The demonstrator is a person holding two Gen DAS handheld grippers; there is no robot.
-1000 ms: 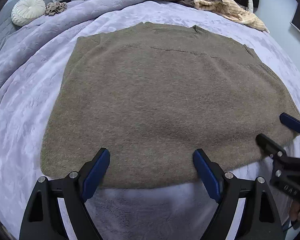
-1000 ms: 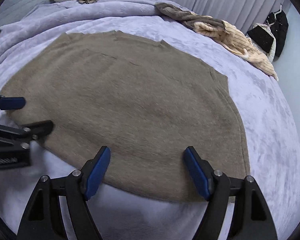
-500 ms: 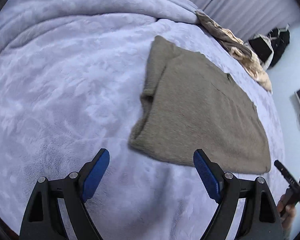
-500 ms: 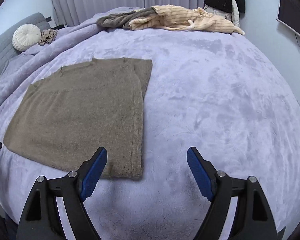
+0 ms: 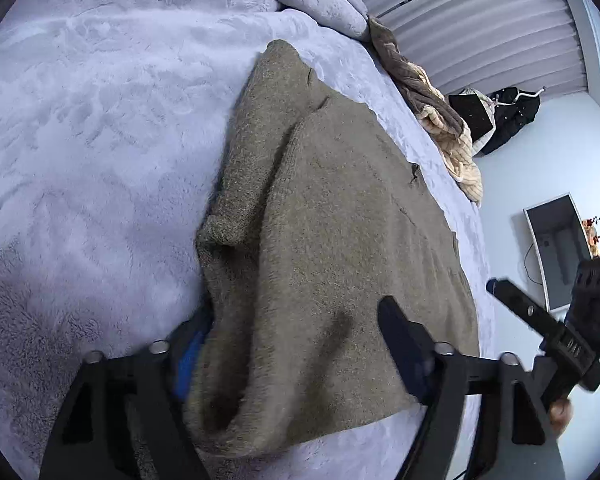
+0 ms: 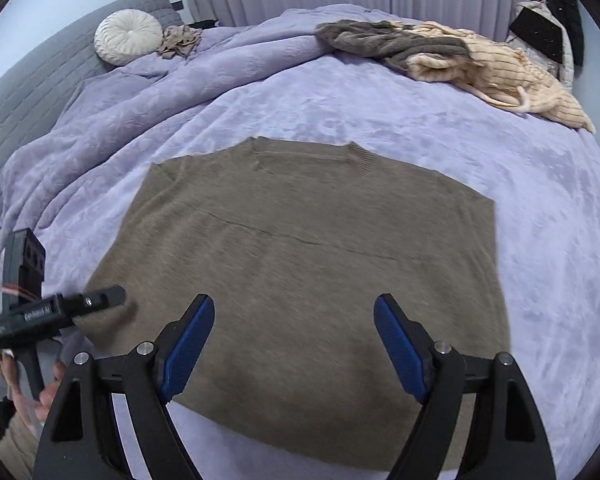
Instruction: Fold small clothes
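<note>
On the lavender bed cover [image 6: 400,112] a brown knitted sweater [image 6: 312,248] is spread flat, neckline turned away toward the far side, its sleeves tucked in so that a straight crease is seen across the chest. Along its left edge the knit is bunched into a raised fold [image 5: 236,236]. The left tongs [image 5: 296,356] are set low at the sweater's near left corner, spread wide with the cloth lying between the fingers; nothing is pinched. The right tongs [image 6: 294,344] are held above the near hem, likewise parted, with no cloth gripped. Farther off, a grey and cream pile of clothes [image 6: 452,56] and a round white cushion [image 6: 128,36] are seen
</note>
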